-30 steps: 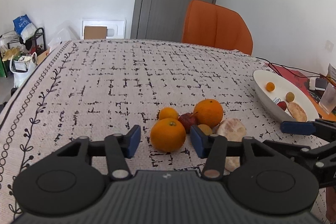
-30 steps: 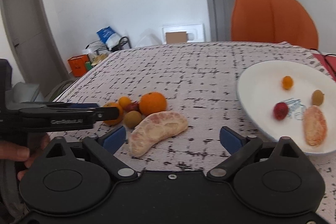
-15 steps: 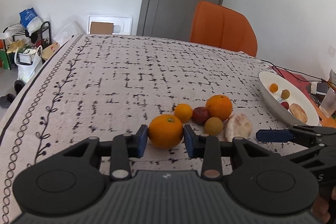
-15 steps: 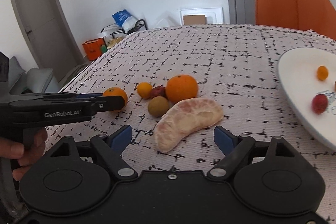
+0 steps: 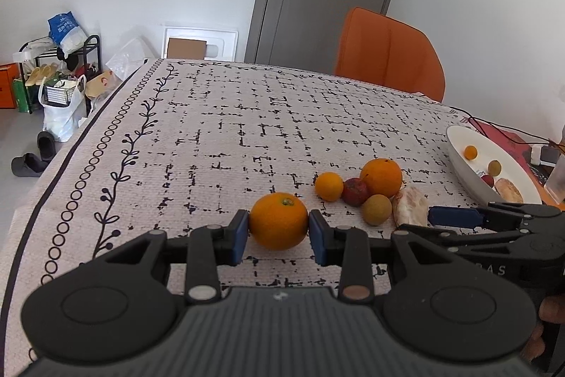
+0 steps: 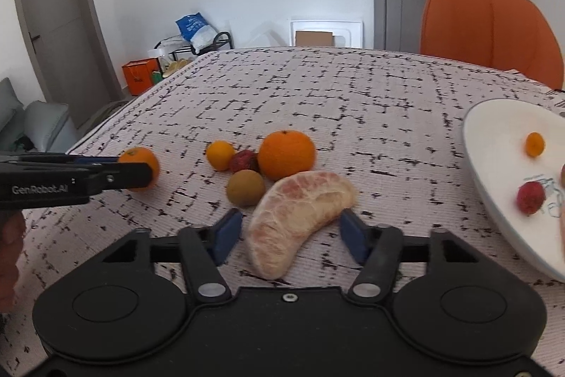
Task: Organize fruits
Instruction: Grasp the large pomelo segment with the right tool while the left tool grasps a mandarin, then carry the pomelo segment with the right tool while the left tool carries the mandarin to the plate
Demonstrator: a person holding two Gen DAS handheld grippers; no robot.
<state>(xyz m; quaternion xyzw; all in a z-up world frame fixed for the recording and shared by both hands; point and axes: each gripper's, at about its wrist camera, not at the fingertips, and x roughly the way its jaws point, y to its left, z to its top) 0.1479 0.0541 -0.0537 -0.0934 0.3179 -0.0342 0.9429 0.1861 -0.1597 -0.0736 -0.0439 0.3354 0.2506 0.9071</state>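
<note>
My left gripper [image 5: 279, 232] is shut on an orange [image 5: 279, 221], its blue pads touching both sides; the orange also shows in the right wrist view [image 6: 141, 165]. My right gripper [image 6: 290, 235] is open, its jaws on either side of a peeled pomelo segment [image 6: 300, 218] on the tablecloth, pads apart from it. A big orange [image 6: 286, 155], a small orange [image 6: 220, 155], a red lychee [image 6: 243, 161] and a brown longan [image 6: 245, 188] lie grouped just beyond it. A white plate [image 6: 494, 143] at the right holds several small fruits.
An orange chair [image 5: 388, 53] stands at the table's far edge. Cables and a red item [image 5: 508, 138] lie beyond the plate [image 5: 459, 138]. The table's left edge [image 5: 53, 179] drops to the floor, where bags and a rack [image 5: 60, 76] stand.
My left gripper has closed on the orange and drawn it left, away from the fruit group. My right gripper has moved forward to straddle the pomelo segment, jaws narrowing.
</note>
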